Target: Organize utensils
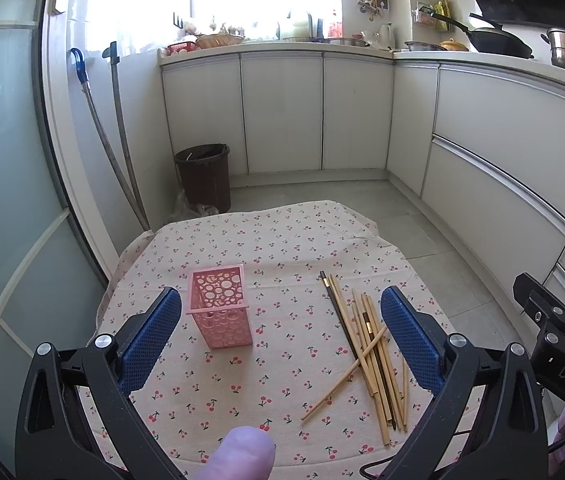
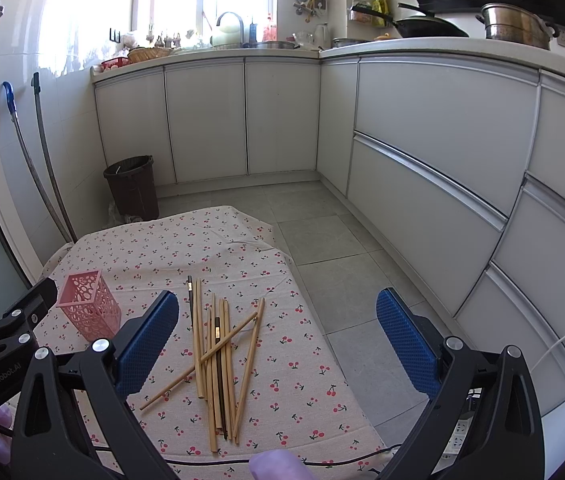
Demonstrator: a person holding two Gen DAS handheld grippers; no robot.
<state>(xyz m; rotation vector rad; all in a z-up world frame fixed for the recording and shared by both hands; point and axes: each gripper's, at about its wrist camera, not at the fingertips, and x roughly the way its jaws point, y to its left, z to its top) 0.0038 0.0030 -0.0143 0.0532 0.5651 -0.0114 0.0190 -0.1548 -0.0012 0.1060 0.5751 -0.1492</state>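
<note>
A pink perforated utensil holder (image 1: 221, 311) stands upright and empty on the cherry-print tablecloth (image 1: 290, 248). Several wooden chopsticks (image 1: 374, 354), two of them dark, lie in a loose crossed pile to its right. My left gripper (image 1: 280, 308) is open and empty, hovering above the cloth with the holder near its left finger. My right gripper (image 2: 278, 312) is open and empty above the chopsticks (image 2: 218, 354); the holder (image 2: 89, 305) shows at its left. Each gripper's body shows at the edge of the other's view.
The cloth-covered table (image 2: 314, 392) ends at its right onto grey floor tiles (image 2: 322, 240). White kitchen cabinets (image 2: 422, 152) run along the back and right. A brown bin (image 1: 204, 176) and two leaning handles (image 1: 122, 152) stand at the back left.
</note>
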